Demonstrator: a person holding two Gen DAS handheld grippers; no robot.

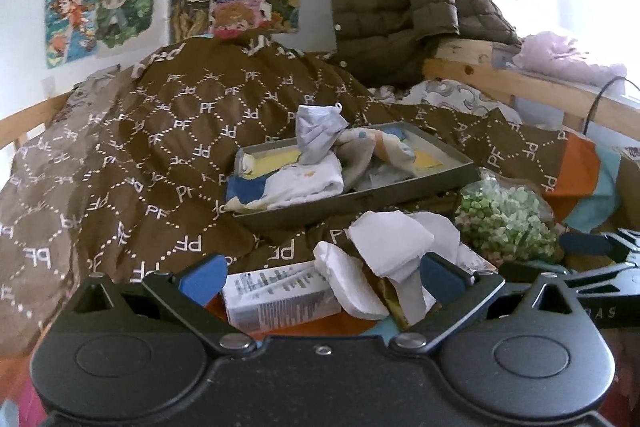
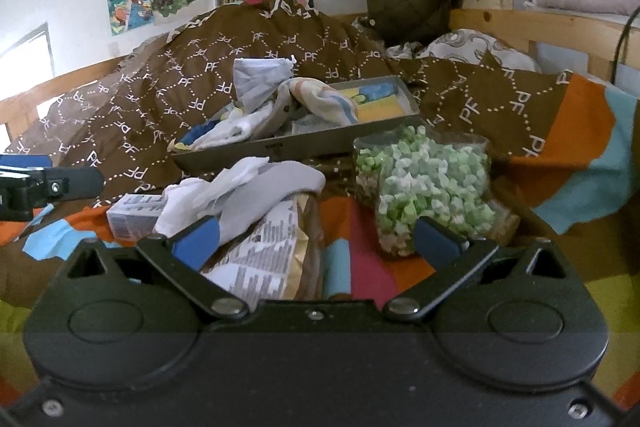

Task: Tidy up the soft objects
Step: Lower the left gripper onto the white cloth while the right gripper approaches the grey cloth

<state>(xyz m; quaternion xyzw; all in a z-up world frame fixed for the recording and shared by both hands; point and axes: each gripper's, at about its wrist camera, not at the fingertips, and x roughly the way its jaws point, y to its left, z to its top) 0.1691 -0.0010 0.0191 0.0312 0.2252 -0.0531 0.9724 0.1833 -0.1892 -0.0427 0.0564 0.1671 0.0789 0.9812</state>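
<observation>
On the left a small white printed carton (image 1: 280, 297) lies on the brown quilted blanket (image 1: 132, 147). The left gripper (image 1: 320, 277) is wide open and holds nothing; crumpled white socks (image 1: 384, 247) lie between its fingers. Behind, a shallow grey cardboard tray (image 1: 360, 195) holds soft folded socks. The right gripper (image 2: 316, 237) is also wide open and empty, beside a clear bag of green pellets (image 2: 424, 195).
</observation>
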